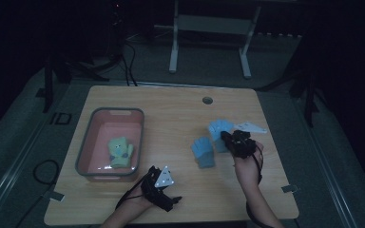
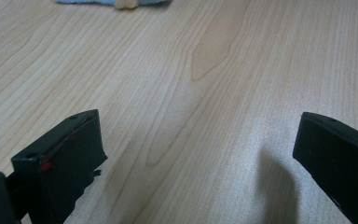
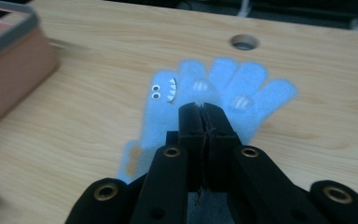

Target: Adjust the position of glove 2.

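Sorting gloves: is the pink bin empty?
No. A yellow-green glove lies inside the pink bin; two blue gloves remain on the table.

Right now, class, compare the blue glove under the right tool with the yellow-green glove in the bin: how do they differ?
The blue glove lies on the bare table; the yellow-green glove lies inside the pink bin. The right tool, shut, is over the blue glove; no tool is near the yellow-green one. Both are small gloves with faces on them.

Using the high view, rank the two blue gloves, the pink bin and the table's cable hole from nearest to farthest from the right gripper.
1. Far blue glove: at the right gripper, under its jaws.
2. Near blue glove: just to its left.
3. Cable hole: beyond it, by the far edge.
4. Pink bin: far left.
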Action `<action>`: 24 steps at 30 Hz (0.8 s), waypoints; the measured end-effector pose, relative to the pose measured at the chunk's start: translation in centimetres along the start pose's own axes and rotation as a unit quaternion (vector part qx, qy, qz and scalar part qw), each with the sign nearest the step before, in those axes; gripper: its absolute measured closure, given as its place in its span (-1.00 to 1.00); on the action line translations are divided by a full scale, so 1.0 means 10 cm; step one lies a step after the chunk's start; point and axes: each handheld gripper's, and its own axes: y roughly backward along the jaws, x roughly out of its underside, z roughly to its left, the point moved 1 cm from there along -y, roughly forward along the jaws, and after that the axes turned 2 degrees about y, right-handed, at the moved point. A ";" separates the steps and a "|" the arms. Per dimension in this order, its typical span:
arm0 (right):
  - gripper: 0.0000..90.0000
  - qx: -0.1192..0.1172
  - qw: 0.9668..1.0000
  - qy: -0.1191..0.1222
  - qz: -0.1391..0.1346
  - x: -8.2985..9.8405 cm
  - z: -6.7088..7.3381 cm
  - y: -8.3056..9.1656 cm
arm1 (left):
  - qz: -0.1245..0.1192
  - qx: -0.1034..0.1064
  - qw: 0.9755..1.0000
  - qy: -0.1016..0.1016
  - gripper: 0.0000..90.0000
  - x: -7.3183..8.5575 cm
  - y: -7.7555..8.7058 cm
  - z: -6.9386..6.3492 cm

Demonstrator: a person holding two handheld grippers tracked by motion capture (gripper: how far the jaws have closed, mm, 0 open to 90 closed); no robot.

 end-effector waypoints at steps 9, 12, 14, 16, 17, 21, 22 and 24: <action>0.95 -0.023 1.000 0.005 0.018 0.11 0.34 -0.21 | 0.002 0.000 1.000 -0.004 -0.96 0.00 0.00 -0.01; 0.95 -0.027 0.999 0.007 0.027 0.16 0.39 -0.26 | 0.002 0.001 1.000 -0.005 -0.96 0.00 0.00 -0.01; 0.95 -0.027 0.999 0.007 0.030 0.19 0.39 -0.27 | 0.001 0.000 1.000 -0.005 -0.96 0.00 0.00 -0.01; 0.95 -0.028 0.999 0.006 0.035 0.22 0.39 -0.29 | 0.001 0.000 1.000 -0.005 -0.96 0.00 -0.01 -0.01; 0.95 -0.027 0.999 0.006 0.036 0.24 0.40 -0.30 | 0.001 0.000 1.000 -0.005 -0.96 0.00 -0.01 -0.01; 0.95 -0.032 0.999 0.005 0.043 0.30 0.41 -0.35 | 0.000 0.000 1.000 -0.005 -0.96 0.00 0.00 -0.02; 0.95 -0.033 0.998 0.004 0.046 0.32 0.41 -0.36 | 0.001 0.000 1.000 -0.005 -0.96 0.00 -0.01 -0.02; 0.95 -0.033 0.998 0.004 0.048 0.33 0.42 -0.38 | 0.001 0.001 1.000 -0.005 -0.96 0.00 -0.01 -0.02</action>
